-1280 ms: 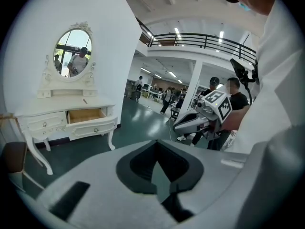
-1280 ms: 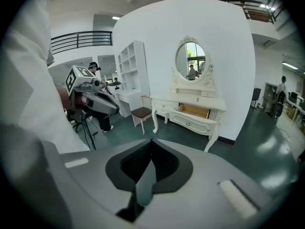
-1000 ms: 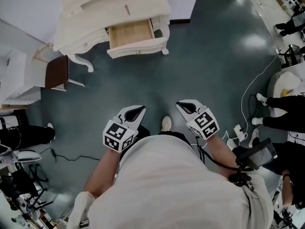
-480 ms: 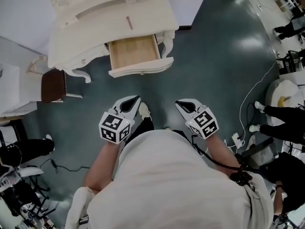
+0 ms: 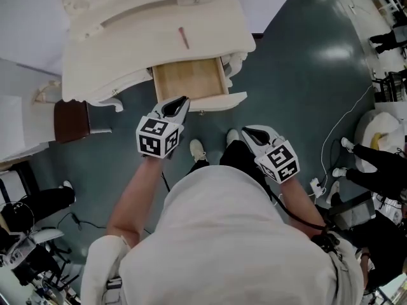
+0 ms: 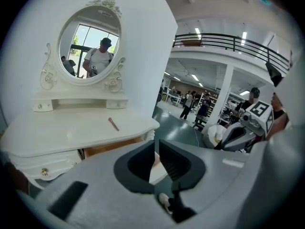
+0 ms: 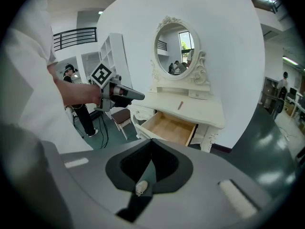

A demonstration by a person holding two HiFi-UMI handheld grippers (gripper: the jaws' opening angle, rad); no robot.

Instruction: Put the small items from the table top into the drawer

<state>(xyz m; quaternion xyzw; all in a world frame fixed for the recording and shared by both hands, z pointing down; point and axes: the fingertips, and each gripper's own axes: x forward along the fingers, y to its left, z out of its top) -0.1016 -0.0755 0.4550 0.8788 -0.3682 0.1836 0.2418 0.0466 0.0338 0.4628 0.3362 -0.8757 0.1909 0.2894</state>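
Stool (image 5: 71, 121): dark brown seat, on the floor at 8 o'clock of the dressing table, clear of both grippers.
Dressing table (image 5: 127, 49): white with a curved top, at 12 o'clock in the head view; an oval mirror (image 6: 90, 44) stands at its back.
Small item (image 5: 183, 37): a slim reddish stick lying on the table top at 12 o'clock of the drawer, well apart from both grippers.
Left gripper (image 5: 180, 101): tips over the drawer's front left corner. The jaws are drawn together to a thin slit, with nothing between them.
Drawer (image 5: 191, 80): pale wood, pulled out. It and the table's front edge lie between the left gripper and the stick.
Shoes (image 5: 198, 150): the person's own, on the floor at 6 o'clock of the drawer.
Right gripper (image 5: 249, 132): over the floor at 5 o'clock of the drawer. Its jaw tips meet and it grips nothing.
Floor (image 5: 299, 75): dark grey-green and glossy, with bright reflections.
Room: white walls; a white cable (image 5: 337, 116) and seated people (image 5: 375, 170) at 3 o'clock.
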